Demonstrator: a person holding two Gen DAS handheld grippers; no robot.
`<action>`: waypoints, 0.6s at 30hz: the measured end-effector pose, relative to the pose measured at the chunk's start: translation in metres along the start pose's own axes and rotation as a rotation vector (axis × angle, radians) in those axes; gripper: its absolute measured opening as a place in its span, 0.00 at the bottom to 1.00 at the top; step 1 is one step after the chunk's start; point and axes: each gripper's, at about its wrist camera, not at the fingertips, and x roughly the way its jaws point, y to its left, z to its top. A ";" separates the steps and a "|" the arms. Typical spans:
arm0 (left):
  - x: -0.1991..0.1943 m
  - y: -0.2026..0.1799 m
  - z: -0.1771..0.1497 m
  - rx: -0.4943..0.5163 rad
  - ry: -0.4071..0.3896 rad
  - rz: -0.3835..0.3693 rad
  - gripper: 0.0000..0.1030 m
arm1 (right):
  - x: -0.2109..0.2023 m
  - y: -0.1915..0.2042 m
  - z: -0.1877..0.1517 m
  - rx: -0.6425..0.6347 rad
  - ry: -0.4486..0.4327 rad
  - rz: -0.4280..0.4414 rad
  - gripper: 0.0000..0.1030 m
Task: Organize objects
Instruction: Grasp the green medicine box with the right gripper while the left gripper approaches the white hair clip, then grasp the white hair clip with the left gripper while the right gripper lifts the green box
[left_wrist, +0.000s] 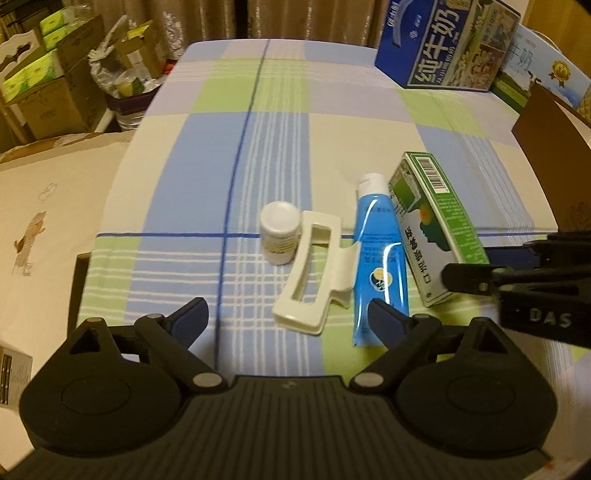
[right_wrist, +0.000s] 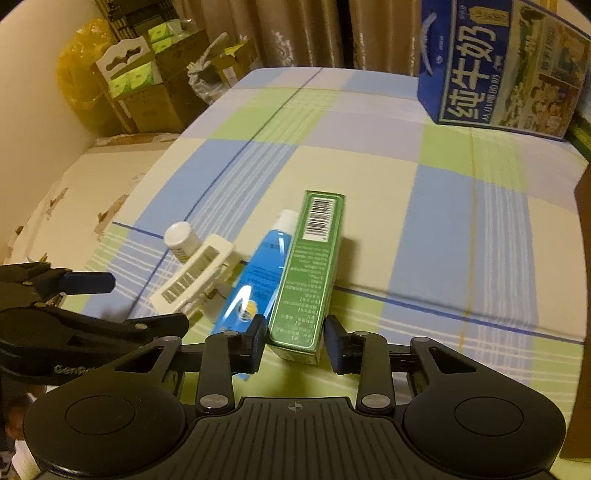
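So four small things are sitting in a tight row on the plaid cloth (left_wrist: 258, 155) covering the worktop: a white bottle (left_wrist: 279, 232) standing upright, a cream hair clip (left_wrist: 314, 271) lying just beside it and looking like it's touching it, a blue tube (left_wrist: 378, 258) with its white cap pointing away from the cameras, and a green box (left_wrist: 436, 225) lying flat with the barcode end at the far side. The clip's tail is resting against the tube, and the tube is lying right along the box's side. The right gripper (right_wrist: 295, 345) is sitting low at the near end of the box, fingers straddling it. The left finger is looking like it's against the box wall, while the right one is showing a thin gap, so the fingers are spread around the box and not really pinching it. The left gripper (left_wrist: 290, 317) is hanging over the near edge of the cloth, fingers spread wide with nothing between them, lined up roughly with the near ends of the clip and the tube. In the left wrist view the right gripper is poking in from the right at the box's near end. A big blue milk carton (right_wrist: 495, 70) is standing at the far right corner, well apart from the row.
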 end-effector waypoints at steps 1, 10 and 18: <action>0.002 -0.001 0.001 0.008 -0.001 -0.003 0.88 | -0.002 -0.004 -0.001 0.004 -0.001 -0.009 0.27; 0.020 -0.010 0.011 0.070 -0.015 -0.028 0.65 | -0.026 -0.045 -0.017 0.085 0.005 -0.058 0.26; 0.022 -0.019 0.005 0.124 -0.018 -0.031 0.37 | -0.052 -0.071 -0.039 0.158 0.012 -0.076 0.26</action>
